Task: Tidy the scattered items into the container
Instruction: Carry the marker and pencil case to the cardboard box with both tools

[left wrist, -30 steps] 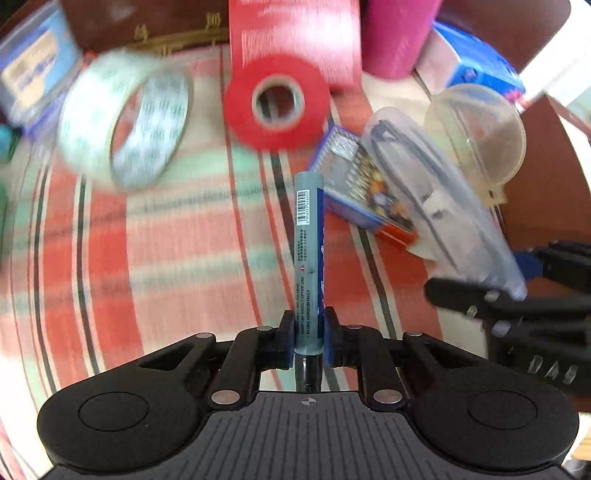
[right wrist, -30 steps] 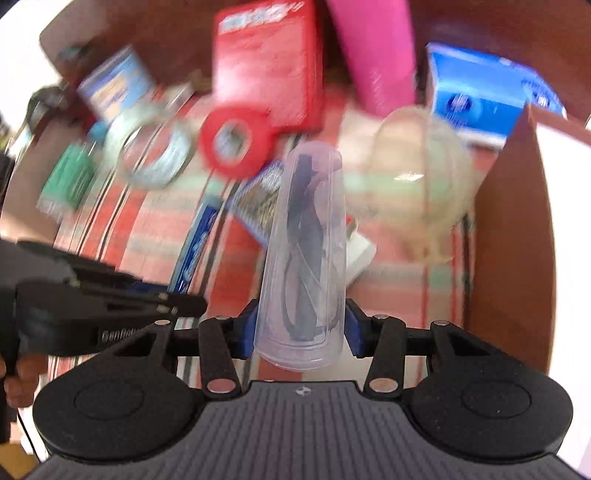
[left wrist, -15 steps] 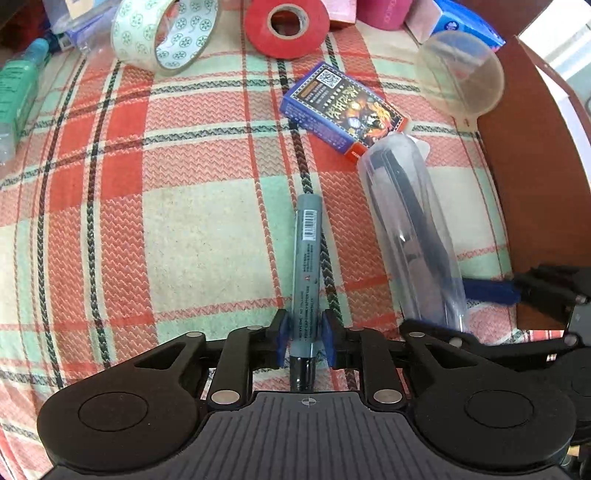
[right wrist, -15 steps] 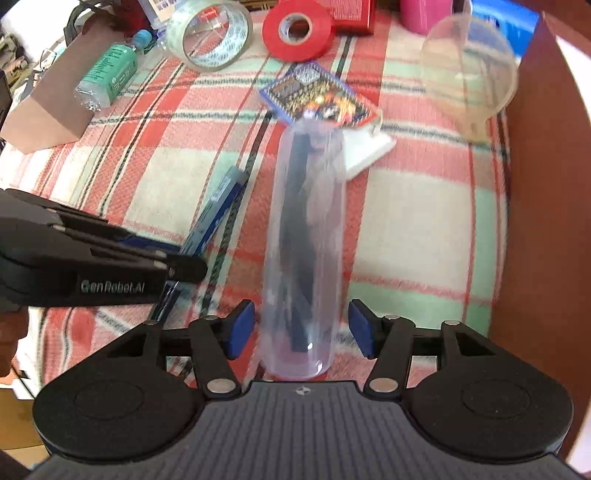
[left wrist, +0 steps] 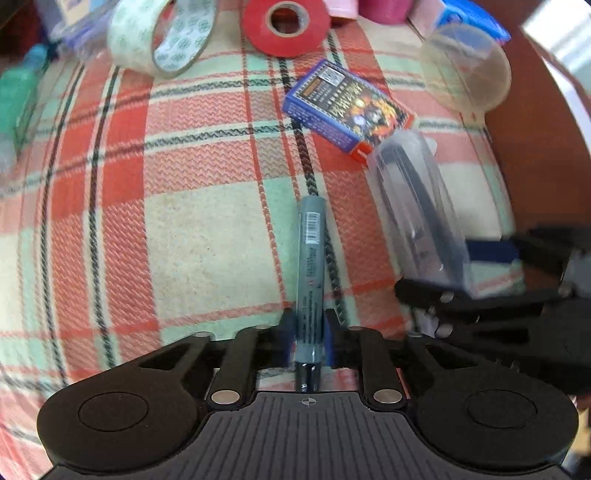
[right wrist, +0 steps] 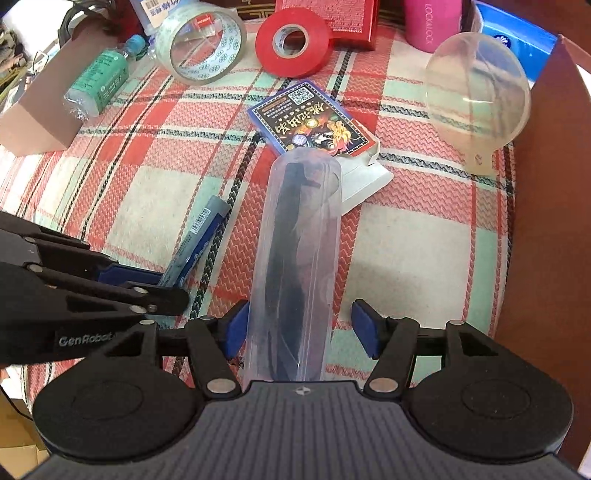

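My left gripper (left wrist: 307,341) is shut on a grey-blue marker pen (left wrist: 311,266), which lies along the plaid cloth; the pen also shows in the right wrist view (right wrist: 195,240). My right gripper (right wrist: 300,328) is open, its blue pads either side of a clear plastic tube (right wrist: 299,251) with a dark item inside; the right pad stands apart from it. The tube lies on the cloth and shows in the left wrist view (left wrist: 417,206). A brown container wall (right wrist: 546,184) rises at the right.
On the plaid cloth (right wrist: 406,240) lie a blue card box (right wrist: 310,122), a red tape roll (right wrist: 293,40), a clear tape roll (right wrist: 201,46), a green bottle (right wrist: 98,83), a clear dome (right wrist: 476,85) and a white piece (right wrist: 364,177). A pink cup (right wrist: 432,22) stands behind.
Both grippers came down from the air to the cloth with pen and tube. My right gripper opened and let go of the tube, then widened further.
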`<state>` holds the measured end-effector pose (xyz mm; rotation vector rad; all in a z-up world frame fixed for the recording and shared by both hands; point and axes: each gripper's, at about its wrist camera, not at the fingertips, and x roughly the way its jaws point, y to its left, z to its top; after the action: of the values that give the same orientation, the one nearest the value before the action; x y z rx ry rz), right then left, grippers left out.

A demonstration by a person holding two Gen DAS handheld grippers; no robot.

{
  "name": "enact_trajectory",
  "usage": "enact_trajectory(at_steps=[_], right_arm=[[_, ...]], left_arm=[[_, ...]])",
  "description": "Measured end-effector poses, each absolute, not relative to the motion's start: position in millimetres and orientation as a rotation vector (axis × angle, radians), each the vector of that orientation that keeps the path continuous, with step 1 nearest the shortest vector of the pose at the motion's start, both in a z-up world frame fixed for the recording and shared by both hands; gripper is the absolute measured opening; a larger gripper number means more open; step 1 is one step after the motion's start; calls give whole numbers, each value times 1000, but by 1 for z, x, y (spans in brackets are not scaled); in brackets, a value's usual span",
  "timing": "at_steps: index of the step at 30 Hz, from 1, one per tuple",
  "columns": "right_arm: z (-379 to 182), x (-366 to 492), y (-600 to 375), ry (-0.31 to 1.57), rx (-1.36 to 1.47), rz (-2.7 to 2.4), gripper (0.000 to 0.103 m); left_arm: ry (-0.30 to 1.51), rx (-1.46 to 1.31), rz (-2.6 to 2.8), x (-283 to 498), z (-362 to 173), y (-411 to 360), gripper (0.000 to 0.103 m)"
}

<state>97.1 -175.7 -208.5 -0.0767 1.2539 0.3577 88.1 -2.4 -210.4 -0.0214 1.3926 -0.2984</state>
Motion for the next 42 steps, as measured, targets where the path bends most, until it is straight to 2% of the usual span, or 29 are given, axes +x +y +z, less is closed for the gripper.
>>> enact_trajectory(at_steps=[3,5,6,7,8,9,17,25,42], right_arm=[[-209,98,-171,1268,-97,367,60],[-210,99,-170,1275,-111,371,60],[-211,99,-169,1279,-118,373,61],[-212,99,-168,1281,-130,378,60],[-212,99,-167,1281,-141,383,59],[-211,99,-166,1282,-144,390,53],[-200,87,-168,1312,11,447,52],[-176,85,-142,1289,40,495,51],[-83,100,23,1079,0,704,51]], left_arm=[[1398,-32,-297,88,-209,2,12],[1394,-31,-289,87,-209,2,24],[1390,-27,-288,86,-208,1,35],[1387,-24,-288,86,-207,0,35],[1384,-21,-287,85,-206,0,27],[1380,-17,-287,84,-205,-1,12],[1366,-74,-274,73,-194,12,10],[1311,-161,-235,76,-182,29,10],[1088,-238,-87,67,-78,209,10]])
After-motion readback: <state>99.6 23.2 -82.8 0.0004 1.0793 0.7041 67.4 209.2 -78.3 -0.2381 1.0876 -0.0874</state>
